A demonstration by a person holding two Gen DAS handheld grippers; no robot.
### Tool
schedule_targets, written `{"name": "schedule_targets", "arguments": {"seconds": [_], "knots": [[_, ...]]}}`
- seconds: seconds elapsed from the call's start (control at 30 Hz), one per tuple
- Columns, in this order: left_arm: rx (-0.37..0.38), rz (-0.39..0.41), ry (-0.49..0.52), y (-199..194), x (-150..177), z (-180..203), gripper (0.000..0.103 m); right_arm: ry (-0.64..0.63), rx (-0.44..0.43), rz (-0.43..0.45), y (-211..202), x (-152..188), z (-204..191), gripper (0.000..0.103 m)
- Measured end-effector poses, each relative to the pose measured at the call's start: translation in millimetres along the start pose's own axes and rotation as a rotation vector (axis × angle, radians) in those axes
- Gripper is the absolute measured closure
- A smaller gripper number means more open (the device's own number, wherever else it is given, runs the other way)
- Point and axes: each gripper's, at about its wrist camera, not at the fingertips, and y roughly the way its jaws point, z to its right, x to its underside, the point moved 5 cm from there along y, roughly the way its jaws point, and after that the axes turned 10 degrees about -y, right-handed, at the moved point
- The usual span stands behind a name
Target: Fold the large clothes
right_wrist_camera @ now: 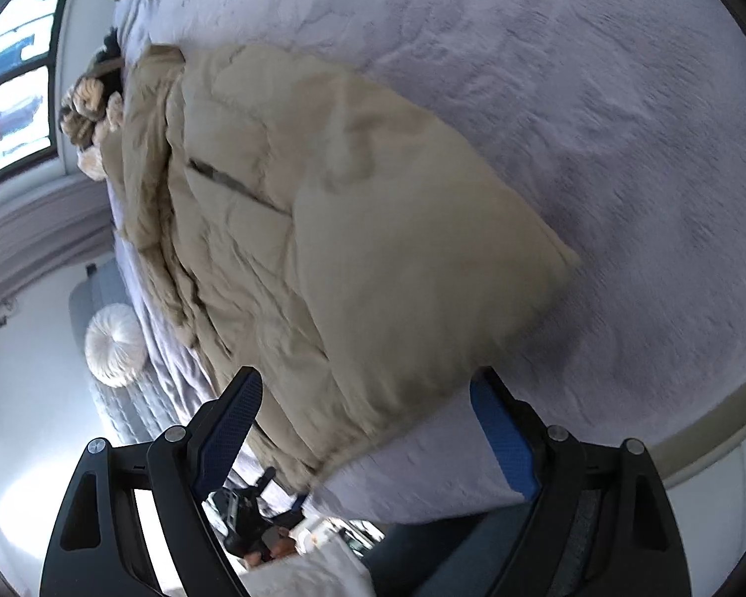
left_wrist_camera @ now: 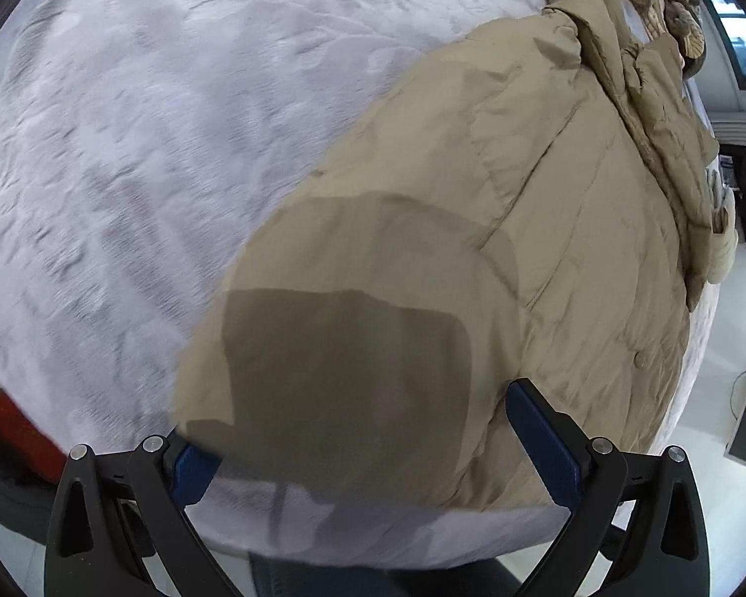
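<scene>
While both tongs hang above the near edge of the bed (left_wrist_camera: 99, 149), the beige padded coat (left_wrist_camera: 497, 229) lies spread flat on the pale grey bed cover, with its hem toward the cameras and its collar end far away. The left tongs (left_wrist_camera: 373, 447) stand wide, with nothing between the blue pads (left_wrist_camera: 547, 447); the hem of the coat lies below the gap, and I cannot tell if the pads touch the cloth. A dark shadow falls on the coat just in front of them.

The right tongs (right_wrist_camera: 373, 428) are also wide apart and grip nothing. Under them, in the right wrist view, one near corner of the coat (right_wrist_camera: 373, 273) reaches close to the edge of the bed (right_wrist_camera: 621, 99). This picture is a little blurred.

Beyond the far end of the coat, some brown and cream soft things (right_wrist_camera: 89, 114) lie near a window (right_wrist_camera: 15, 99). A round white cushion (right_wrist_camera: 114, 343) is beside the bed, lower down.
</scene>
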Motion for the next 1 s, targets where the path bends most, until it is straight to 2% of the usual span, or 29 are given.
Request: {"name": "schedule_targets", "arguments": {"seconds": [0.13,0.2,0.23,0.3,0.37,0.43,0.5,0.57,0.67,0.73,0.77,0.8,0.87,0.9,1.0], "knots": [[-0.021,0.002,0.012,5.7,2.0,12.5,0.0,0.018,-0.017,0.004,7.8,-5.7,-1.7,0.015],[-0.017,0.01,-0.001,5.6,0.0,12.4,0.004,0.024,-0.021,0.006,9.3,-5.6,0.1,0.015],[-0.013,0.014,-0.006,5.3,0.4,12.8,0.008,0.03,-0.027,0.012,9.8,-6.0,0.6,0.015],[0.0,0.01,-0.012,4.9,-3.2,7.6,0.033,0.046,-0.039,0.021,8.6,-6.7,3.5,0.015],[0.03,-0.004,-0.017,2.7,-6.1,4.5,0.044,0.068,-0.034,0.026,3.6,-4.7,5.7,0.015],[0.03,0.005,-0.009,-2.0,-6.5,2.8,0.044,0.05,-0.051,0.034,-8.6,1.3,4.4,0.015],[0.027,-0.002,-0.005,-1.2,-7.1,0.5,0.044,0.026,0.003,0.02,-17.2,4.4,12.4,0.015],[0.014,-0.009,-0.007,5.5,-6.9,2.2,0.044,0.044,0.011,0.029,-19.2,1.5,20.2,0.015],[-0.007,-0.016,-0.007,14.3,-5.2,11.4,0.042,0.062,-0.036,0.057,-10.8,-7.4,19.3,0.015],[-0.021,-0.019,-0.001,19.0,-9.9,18.7,0.042,0.049,-0.05,0.047,4.1,-12.6,11.3,0.015],[-0.023,-0.018,0.0,22.0,-7.6,23.2,0.043,0.051,-0.047,0.037,12.7,-14.7,7.9,0.015],[-0.016,-0.014,0.002,21.2,-6.3,27.3,0.056,0.055,-0.047,0.032,16.8,-15.2,6.0,0.016],[0.065,-0.023,0.011,12.9,-6.1,32.2,0.079,0.064,-0.062,0.023,21.5,-14.3,0.8,0.044],[0.074,-0.019,0.014,7.7,-8.0,32.4,0.083,0.07,-0.076,0.013,20.0,-12.4,1.0,0.082],[0.121,0.0,0.061,-13.4,-8.1,44.6,0.085,0.053,-0.148,0.021,7.8,-8.0,-11.2,0.09]]}}
